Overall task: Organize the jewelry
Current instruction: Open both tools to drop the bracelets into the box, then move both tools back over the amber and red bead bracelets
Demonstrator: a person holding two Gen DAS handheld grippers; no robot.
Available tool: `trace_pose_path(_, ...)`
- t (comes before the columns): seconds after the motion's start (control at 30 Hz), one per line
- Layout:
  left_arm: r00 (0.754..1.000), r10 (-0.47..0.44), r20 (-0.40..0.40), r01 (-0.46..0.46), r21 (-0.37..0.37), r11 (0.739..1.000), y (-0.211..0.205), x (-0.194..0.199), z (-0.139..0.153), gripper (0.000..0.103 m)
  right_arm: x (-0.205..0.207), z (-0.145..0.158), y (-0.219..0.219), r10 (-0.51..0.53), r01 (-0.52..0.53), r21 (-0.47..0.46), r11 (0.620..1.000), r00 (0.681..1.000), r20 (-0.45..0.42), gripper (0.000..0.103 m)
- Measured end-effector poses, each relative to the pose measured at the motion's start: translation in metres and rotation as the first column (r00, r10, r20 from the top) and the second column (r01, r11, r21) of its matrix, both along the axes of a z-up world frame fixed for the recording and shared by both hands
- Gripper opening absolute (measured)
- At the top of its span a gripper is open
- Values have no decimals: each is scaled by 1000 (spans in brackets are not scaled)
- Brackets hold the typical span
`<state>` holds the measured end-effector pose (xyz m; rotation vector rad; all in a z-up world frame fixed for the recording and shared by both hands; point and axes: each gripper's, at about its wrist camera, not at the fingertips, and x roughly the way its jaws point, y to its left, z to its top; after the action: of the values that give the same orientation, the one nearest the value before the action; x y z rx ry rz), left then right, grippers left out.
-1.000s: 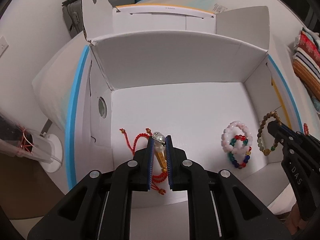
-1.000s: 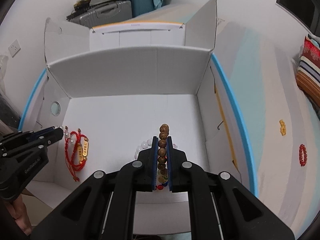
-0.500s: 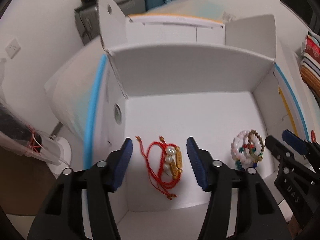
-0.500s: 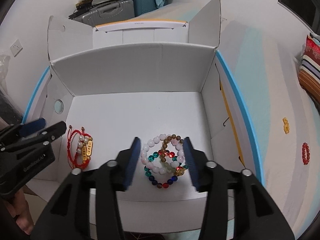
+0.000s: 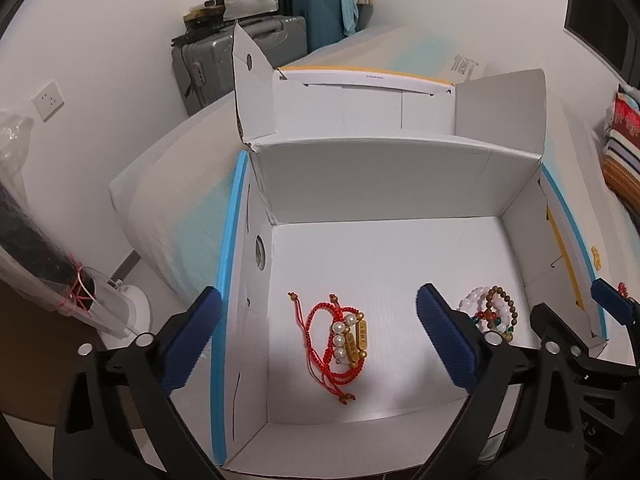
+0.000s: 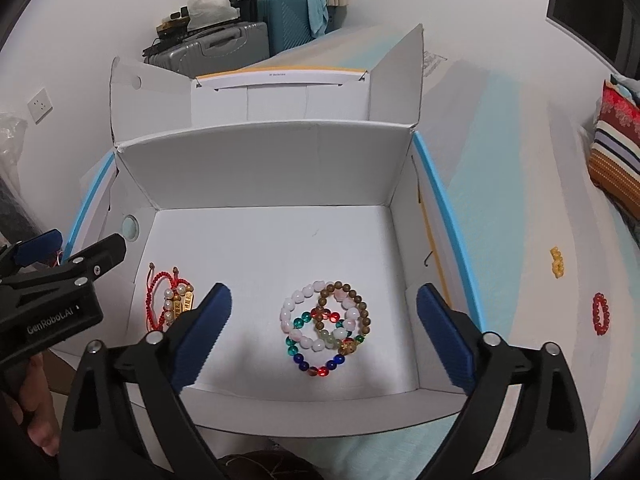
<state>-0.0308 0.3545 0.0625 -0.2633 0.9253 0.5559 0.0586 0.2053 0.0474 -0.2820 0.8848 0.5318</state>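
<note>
— Where do my two grippers stand?

— I have the left gripper (image 5: 318, 340) spread wide with nothing between its blue pads (image 5: 192, 340). It hangs above the near-left part of the white cardboard box (image 5: 376, 184). My right gripper (image 6: 324, 336) is just as wide apart and also empty, over the near-right part of the box floor.

— And the jewelry?

— From my left wrist camera I see the red cord bracelets (image 5: 340, 340) lying on the box floor near the left wall, toward the front edge. They carry white pearl beads and gold bar charms, and the cords overlap in one small heap. From my right wrist camera I see a second heap, toward the right wall: a pale pink bead bracelet (image 6: 304, 320), a brown wooden bead bracelet (image 6: 352, 308) and a multicoloured glass bead bracelet (image 6: 320, 360), all overlapping and touching one another. The two heaps lie well apart.

— Anything outside the box?

— On the striped bedsheet (image 6: 520, 240) right of the box lie a small yellow piece (image 6: 557, 267) and a red bead bracelet (image 6: 601, 314), apart from each other. Suitcases (image 6: 224, 46) stand against the far wall, and a striped pillow (image 6: 618, 160) lies at the right edge.
</note>
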Motion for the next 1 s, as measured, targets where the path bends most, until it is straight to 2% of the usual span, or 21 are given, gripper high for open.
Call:
trace_pose_path(0.23,1000,-11,24,11,-20,1000,-8,3,6,97,0,14,-20,-22,22,15,1000,999,30,95)
trace_pose_path(0.37,997,-47,53,50,-40,998,-21,8,12,97,3,24,-37,-43,42,25,999,998,46,95)
trace_pose_path(0.63,988,-118,99,118,6,993,-65,27,33,97,17,39,-83,-106,103,46,994,992,61,95)
trace_pose_path(1.0,966,-228,121,225,34,974,-137,71,49,97,42,55,-174,-232,227,68,972,970,78,95)
